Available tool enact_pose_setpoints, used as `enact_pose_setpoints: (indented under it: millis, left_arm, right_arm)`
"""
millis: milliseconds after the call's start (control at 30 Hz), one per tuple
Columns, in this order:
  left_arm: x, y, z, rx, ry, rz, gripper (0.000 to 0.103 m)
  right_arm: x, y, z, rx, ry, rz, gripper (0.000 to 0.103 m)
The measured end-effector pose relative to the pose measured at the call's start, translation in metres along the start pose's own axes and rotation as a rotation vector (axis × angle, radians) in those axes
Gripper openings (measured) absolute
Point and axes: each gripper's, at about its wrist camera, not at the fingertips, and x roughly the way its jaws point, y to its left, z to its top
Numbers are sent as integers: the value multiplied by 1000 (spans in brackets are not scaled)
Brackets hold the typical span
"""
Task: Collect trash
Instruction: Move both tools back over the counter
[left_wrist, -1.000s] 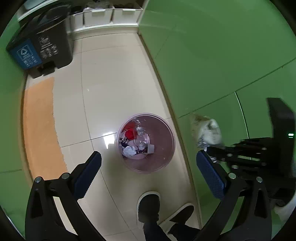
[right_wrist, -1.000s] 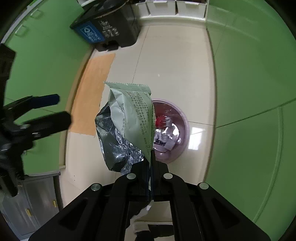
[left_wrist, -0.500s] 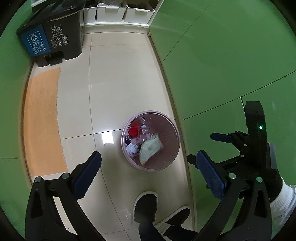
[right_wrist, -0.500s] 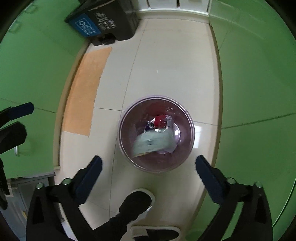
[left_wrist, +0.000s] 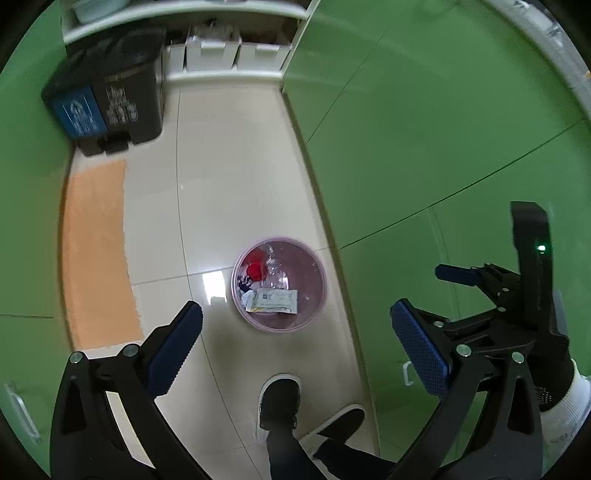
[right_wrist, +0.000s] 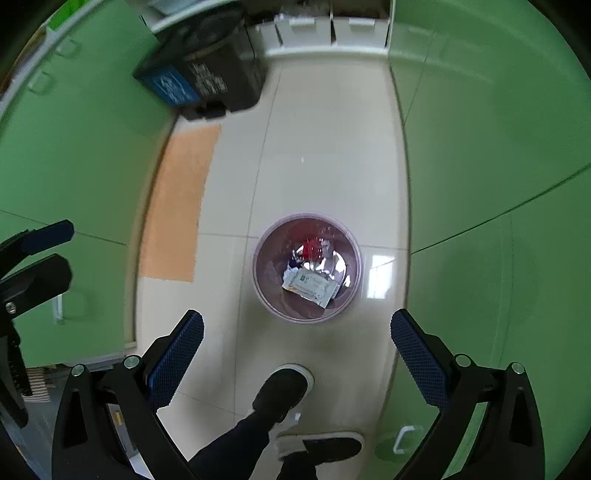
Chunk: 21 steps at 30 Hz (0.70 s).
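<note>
A round pink bin (left_wrist: 320, 274) stands on the tiled floor, also in the right wrist view (right_wrist: 264, 273). Inside lies a pale green snack wrapper (left_wrist: 274, 301) (right_wrist: 309, 285) on top of other trash, with a red piece (left_wrist: 254, 271) behind it. My left gripper (left_wrist: 295, 341) is open and empty, high above the bin. My right gripper (right_wrist: 295, 345) is open and empty, also high above it. The right gripper shows at the right of the left wrist view (left_wrist: 491, 291); the left gripper shows at the left edge of the right wrist view (right_wrist: 33, 258).
Green cabinet fronts (left_wrist: 424, 129) line both sides of the narrow floor. A black and blue pedal bin (left_wrist: 107, 99) stands at the far end beside white storage boxes (left_wrist: 229, 55). An orange mat (left_wrist: 96, 254) lies on the left. The person's black shoes (left_wrist: 279, 404) are below the grippers.
One second ago my right gripper was shut on the wrapper. It opened, the wrapper fell into the bin and lies flat there. Both grippers have moved up, away from the bin.
</note>
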Motion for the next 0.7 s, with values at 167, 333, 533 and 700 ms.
enact_pose_setpoints:
  millis: [167, 333, 533, 700]
  left_arm:
    - [-90, -39, 16, 25, -47, -1, 100]
    - [-171, -93, 32, 101, -84, -20, 100]
    - [-237, -170, 50, 226, -119, -69, 100]
    - [-265, -245, 64, 354, -150, -139, 100]
  right_arm:
    - [-117, 18, -1, 12, -85, 4, 97]
    - [-236, 32, -8, 30, -193, 6, 97]
    - [-347, 10, -32, 95, -308, -40, 97]
    - [-409, -39, -66, 205, -394, -110, 97]
